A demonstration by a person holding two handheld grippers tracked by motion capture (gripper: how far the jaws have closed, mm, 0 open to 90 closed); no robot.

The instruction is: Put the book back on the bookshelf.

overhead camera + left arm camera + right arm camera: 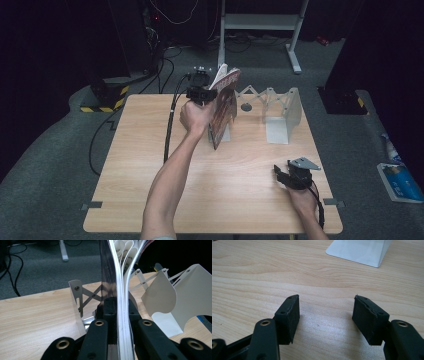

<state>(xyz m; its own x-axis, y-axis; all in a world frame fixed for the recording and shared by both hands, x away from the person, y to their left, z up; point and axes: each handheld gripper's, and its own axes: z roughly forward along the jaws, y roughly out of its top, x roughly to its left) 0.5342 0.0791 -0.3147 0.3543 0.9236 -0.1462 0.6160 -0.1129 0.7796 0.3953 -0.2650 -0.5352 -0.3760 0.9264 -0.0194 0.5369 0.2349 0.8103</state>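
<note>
Glossy magazine (223,107) — clamped upright in the left gripper (202,93) at the white expanding rack (280,107), seemingly not yet slotted — right gripper (286,176) idle, jaws apart, empty, on the desk (150,150).

High view: fixed above the near edge, facing forward and down over the whole table (150,165). Left gripper view: close along its jaws, toward the white folding rack (175,297) and floor beyond. Right gripper view: low, near the tabletop. All share the rack.
</note>
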